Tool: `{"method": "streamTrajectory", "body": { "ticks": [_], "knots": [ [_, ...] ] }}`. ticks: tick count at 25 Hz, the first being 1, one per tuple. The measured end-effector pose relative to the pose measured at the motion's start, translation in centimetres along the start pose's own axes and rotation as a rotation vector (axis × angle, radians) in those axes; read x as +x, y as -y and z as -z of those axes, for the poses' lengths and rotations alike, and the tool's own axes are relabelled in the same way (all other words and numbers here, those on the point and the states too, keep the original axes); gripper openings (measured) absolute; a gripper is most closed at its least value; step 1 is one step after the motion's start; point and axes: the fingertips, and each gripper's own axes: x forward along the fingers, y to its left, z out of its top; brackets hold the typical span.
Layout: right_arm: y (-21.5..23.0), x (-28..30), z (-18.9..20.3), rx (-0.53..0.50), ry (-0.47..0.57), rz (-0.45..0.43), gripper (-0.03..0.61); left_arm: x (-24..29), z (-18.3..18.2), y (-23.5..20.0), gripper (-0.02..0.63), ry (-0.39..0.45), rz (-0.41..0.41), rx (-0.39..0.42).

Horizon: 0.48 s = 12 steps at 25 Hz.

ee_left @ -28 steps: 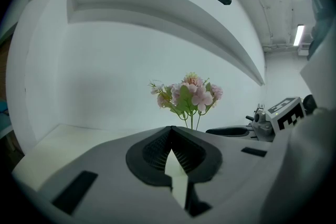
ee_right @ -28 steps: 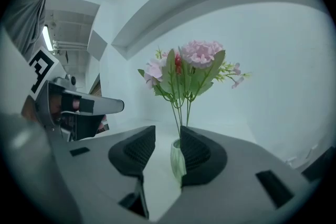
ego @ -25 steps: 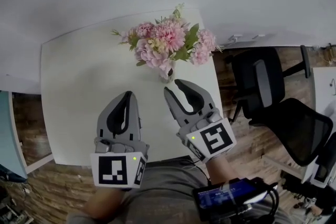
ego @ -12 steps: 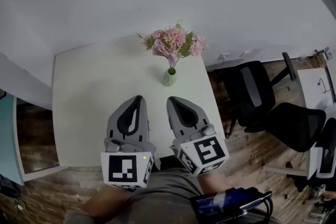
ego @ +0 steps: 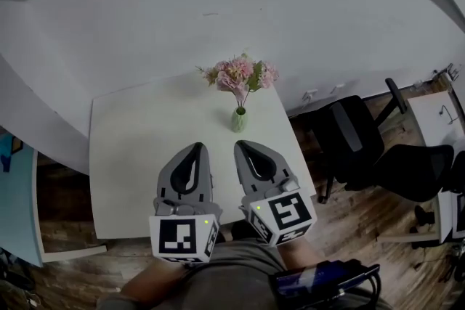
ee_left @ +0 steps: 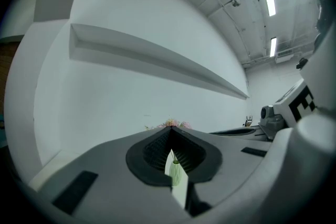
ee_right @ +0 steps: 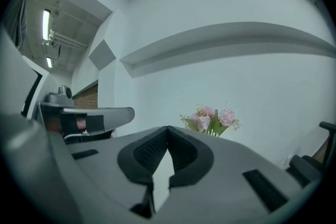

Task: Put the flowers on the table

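open table (ego: 138, 156), flowers (ego: 240, 75) obstructing (far side)

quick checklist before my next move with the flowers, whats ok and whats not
1. Vase upright on the table: ok.
2. Flowers sitting in the vase: ok.
3. Left gripper shut, nothing in it: ok.
4. Right gripper shut, nothing in it: ok.
5. Both grippers apart from the vase: ok.
6. Water in the vase: cannot tell.

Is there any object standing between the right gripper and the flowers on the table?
No, nothing visible. Only bare table lies between the shut right gripper and the flowers in their green vase, which stand upright near the far edge.
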Motion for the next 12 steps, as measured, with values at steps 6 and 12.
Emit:
{"method": "streamTrajectory", "body": {
  "ticks": [6, 12],
  "knots": [
    [-0.8, -0.3, -0.4, 0.0, 0.013, -0.006, 0.008, -0.7, -0.6, 0.2, 0.008, 0.014, 0.011, 0.011],
    [-1.3, -0.5, -0.7, -0.005, 0.012, -0.008, 0.008, -1.0, -1.1, 0.2, 0.008, 0.023, 0.016, 0.009]
  ]
}}
